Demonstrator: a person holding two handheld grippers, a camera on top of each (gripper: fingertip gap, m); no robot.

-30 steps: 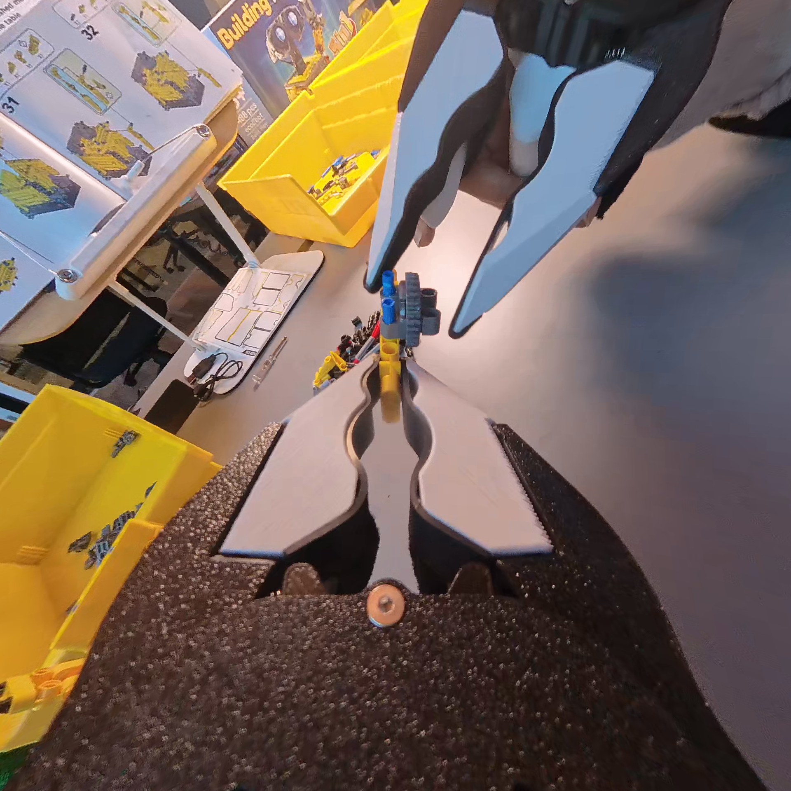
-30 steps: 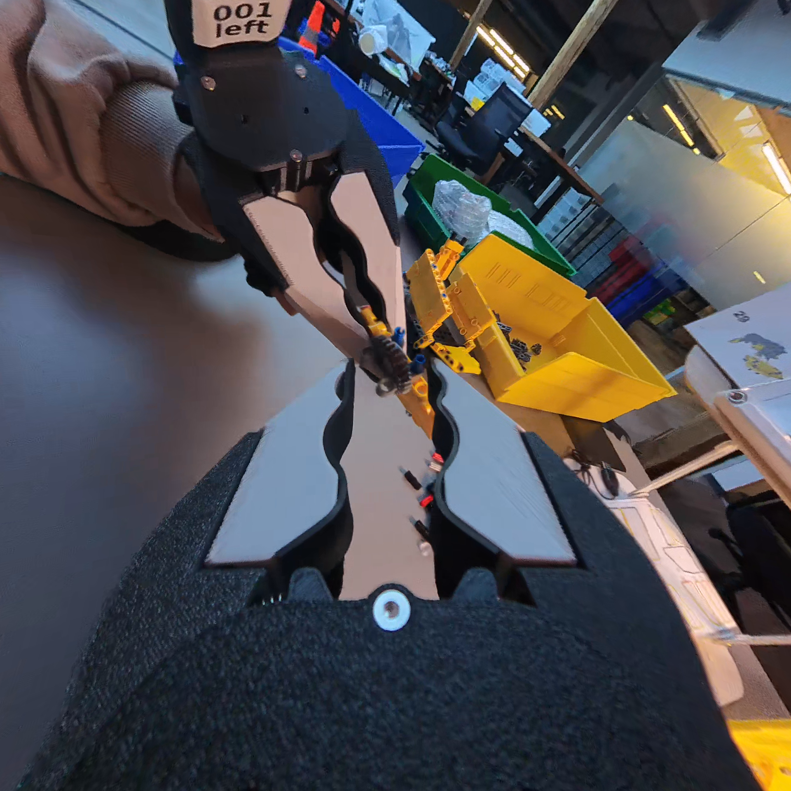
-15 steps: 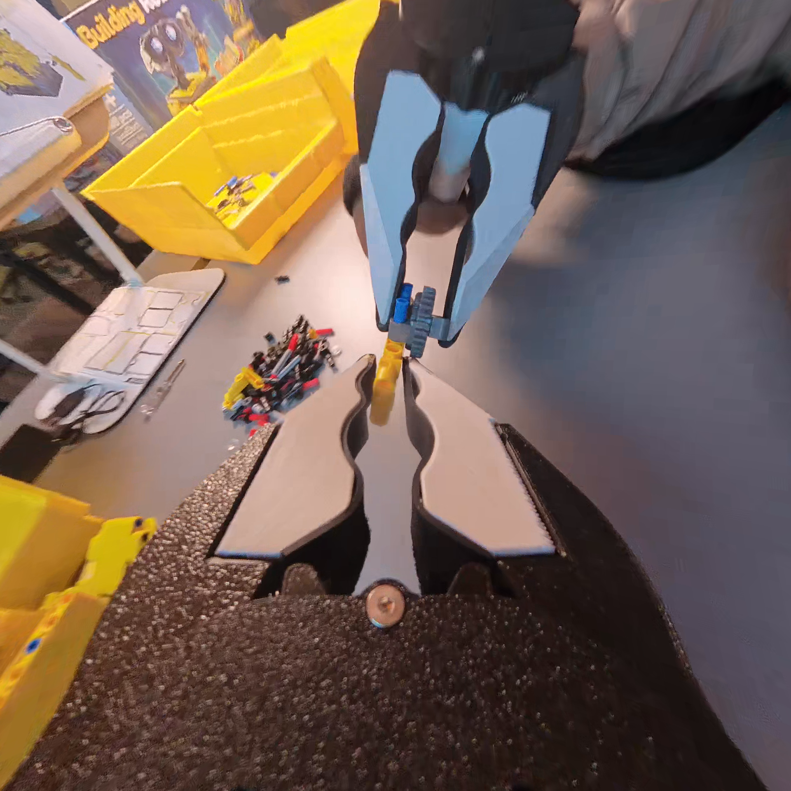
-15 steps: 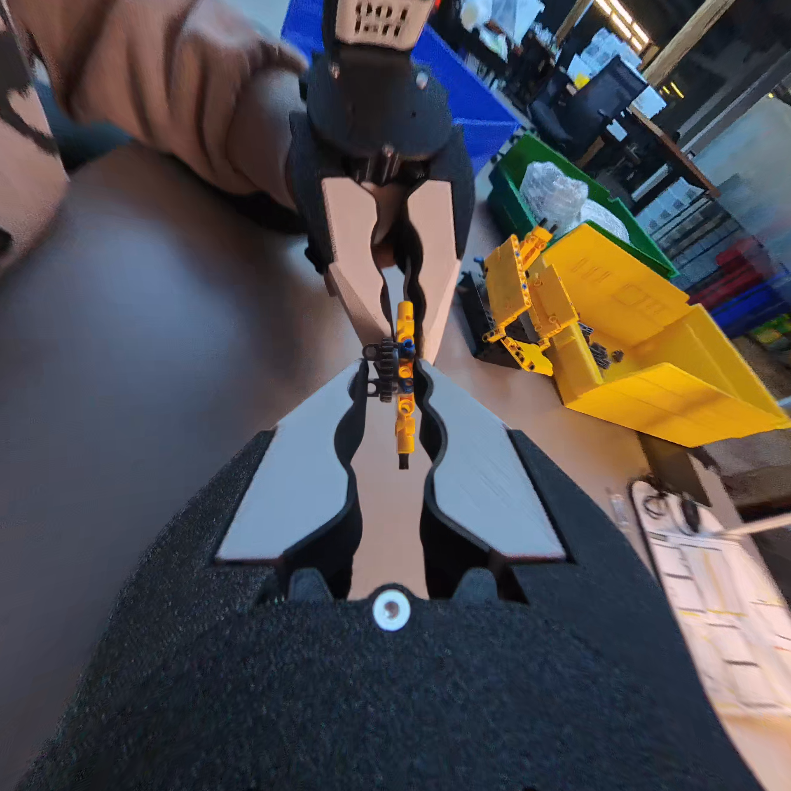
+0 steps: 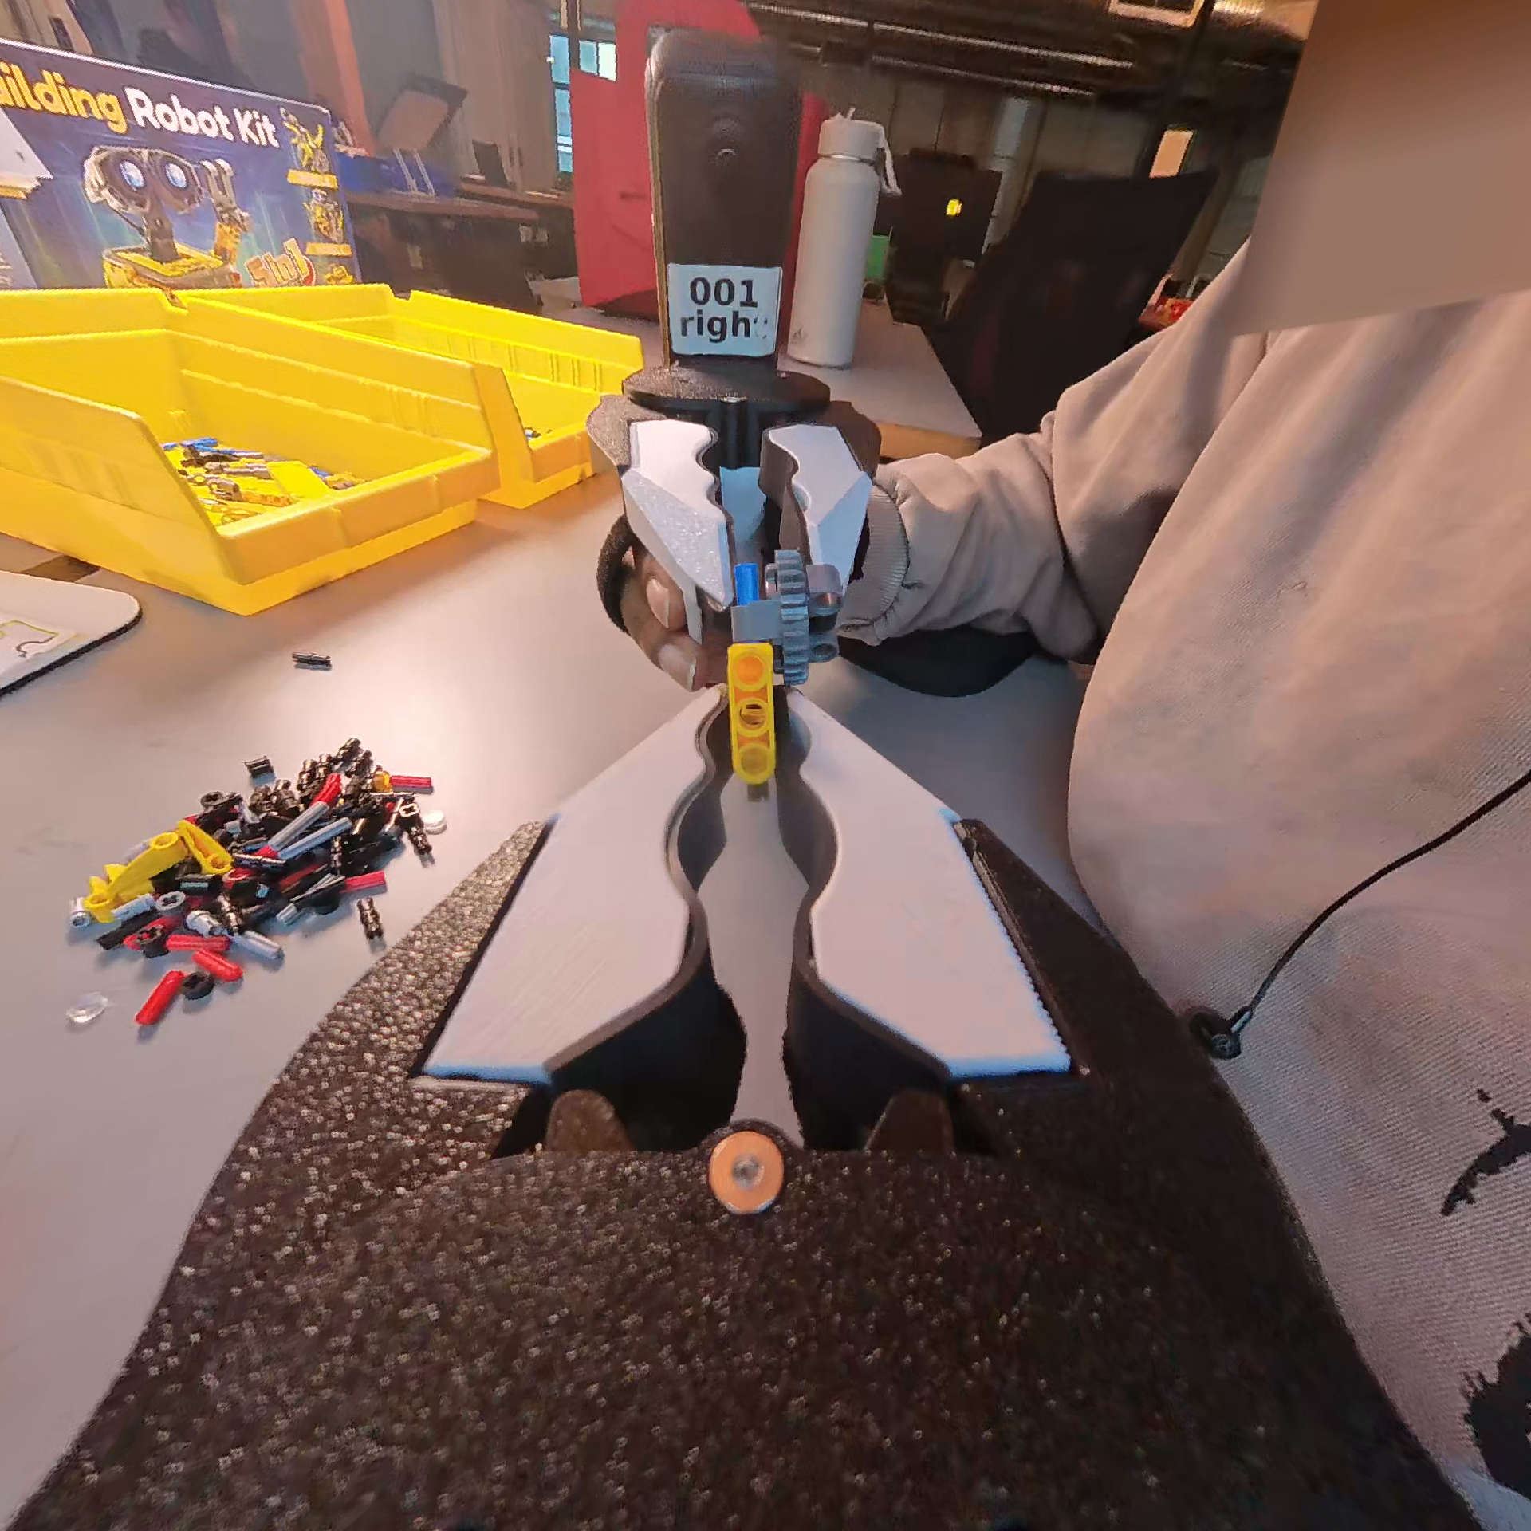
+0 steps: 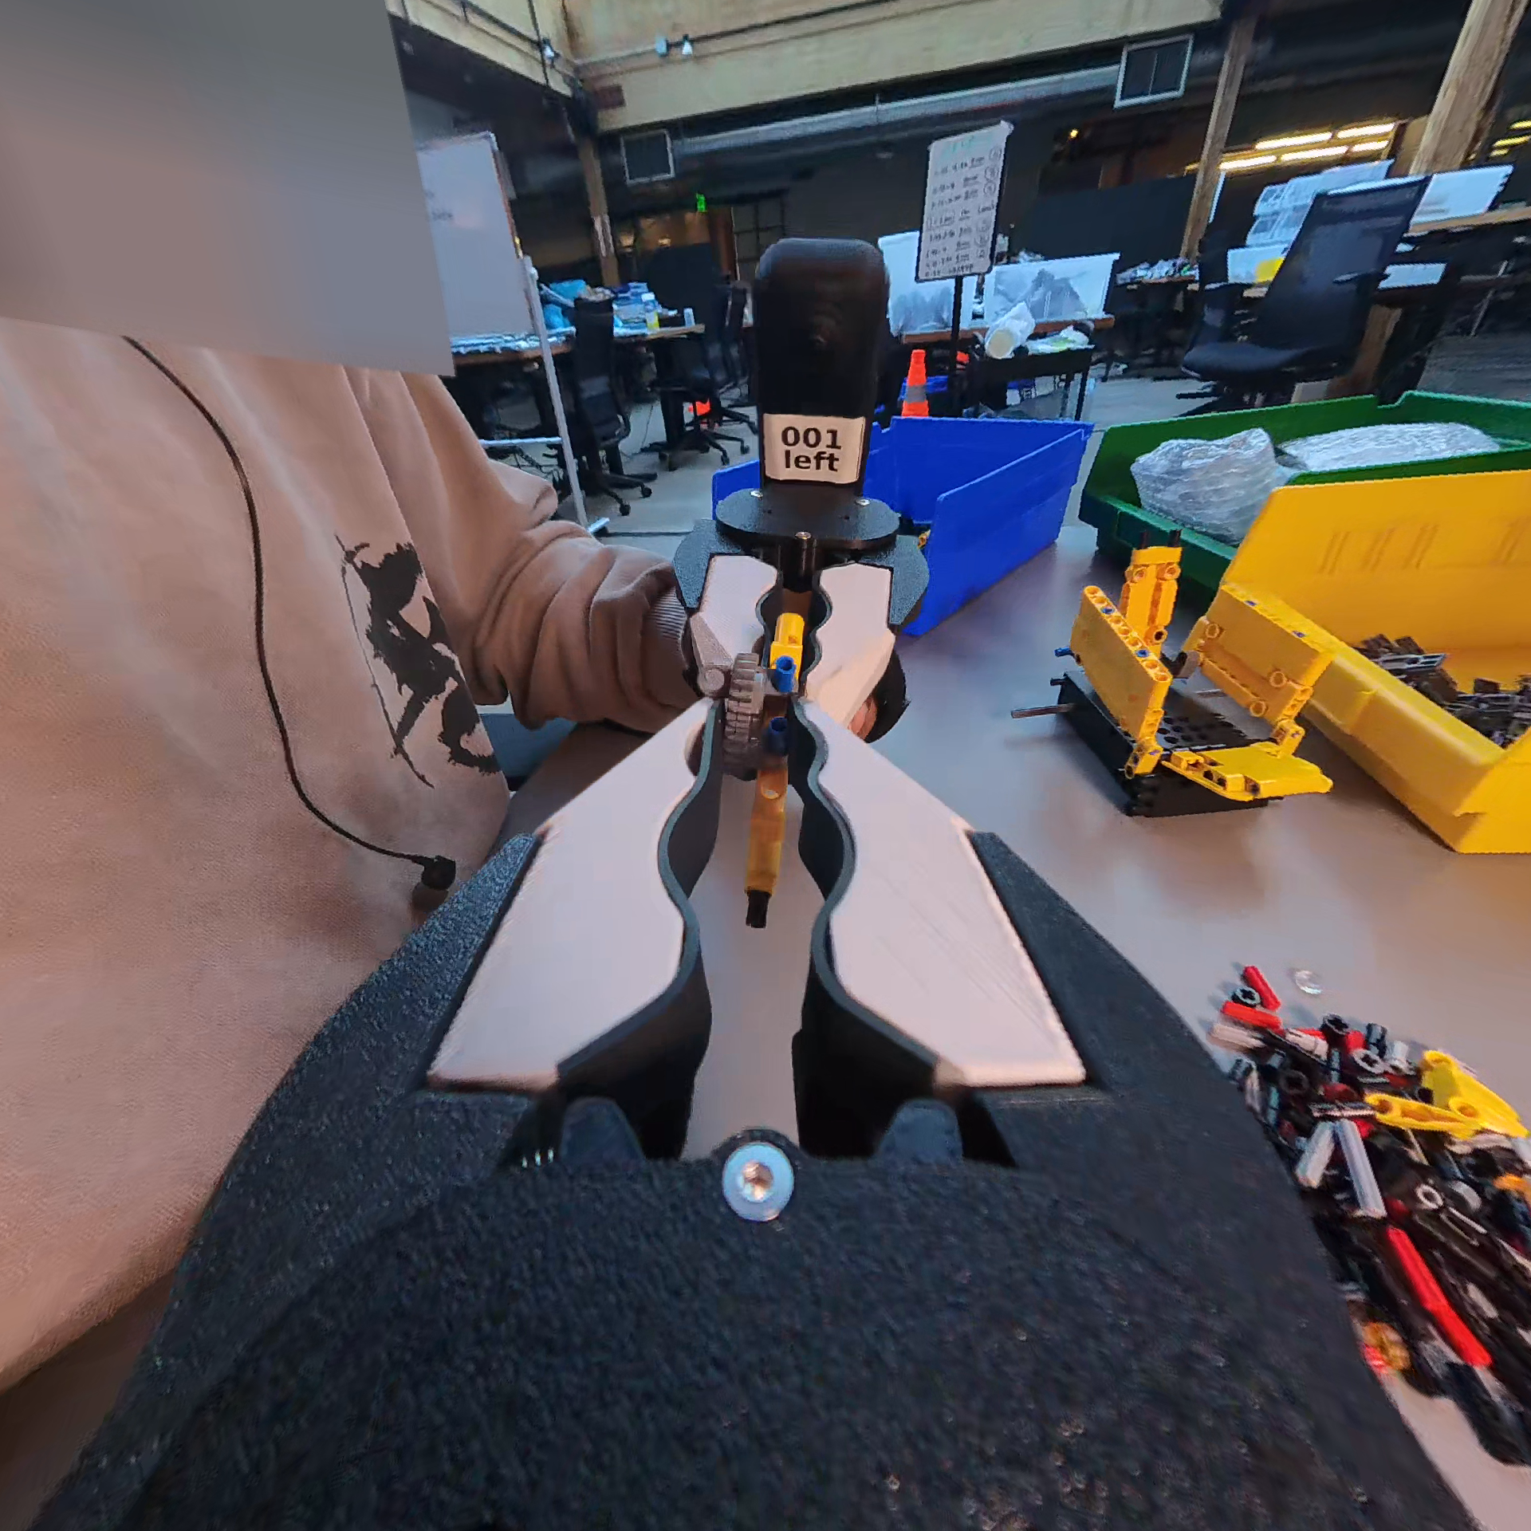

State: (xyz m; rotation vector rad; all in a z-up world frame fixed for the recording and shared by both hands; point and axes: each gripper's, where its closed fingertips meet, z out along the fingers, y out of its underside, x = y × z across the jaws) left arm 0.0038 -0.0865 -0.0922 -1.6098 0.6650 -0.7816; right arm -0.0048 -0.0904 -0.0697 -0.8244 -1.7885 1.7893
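A: In the left wrist view, your left gripper (image 5: 752, 704) sits at the centre of the frame with its fingers drawn in tight on a yellow beam (image 5: 751, 717); the beam stands upright between the tips, clear of the grey table (image 5: 497, 704).

B: And the other tool in that view?

A: Your right gripper (image 5: 758, 592) faces you just above the centre; its tips are pinched on the grey gear piece (image 5: 791, 613) fixed to the top of the beam, with a blue pin (image 5: 746, 580) beside the gear; a hand (image 5: 663, 613) shows behind its left finger.

B: What lies around you there?

A: A pile of small parts (image 5: 248, 862) at middle left on the table; yellow bins (image 5: 248, 439) at upper left, a printed box (image 5: 166, 174) behind them, a white bottle (image 5: 837, 240) at upper centre; your beige sleeve (image 5: 994, 530) at right.

B: Now the right wrist view?

A: Your right gripper (image 6: 750, 729) fills the lower centre, closed on the gear (image 6: 741, 717); the yellow beam (image 6: 766, 828) runs down between its fingers toward the camera, not touching the table; the left gripper (image 6: 787, 654) above centre clamps the beam's far end.

B: Surroundings?

A: A half-built yellow model (image 6: 1176, 704) at middle right beside a yellow bin (image 6: 1367, 646); a blue bin (image 6: 986, 497) and a green bin (image 6: 1325, 431) behind; the parts pile (image 6: 1392, 1160) at lower right.
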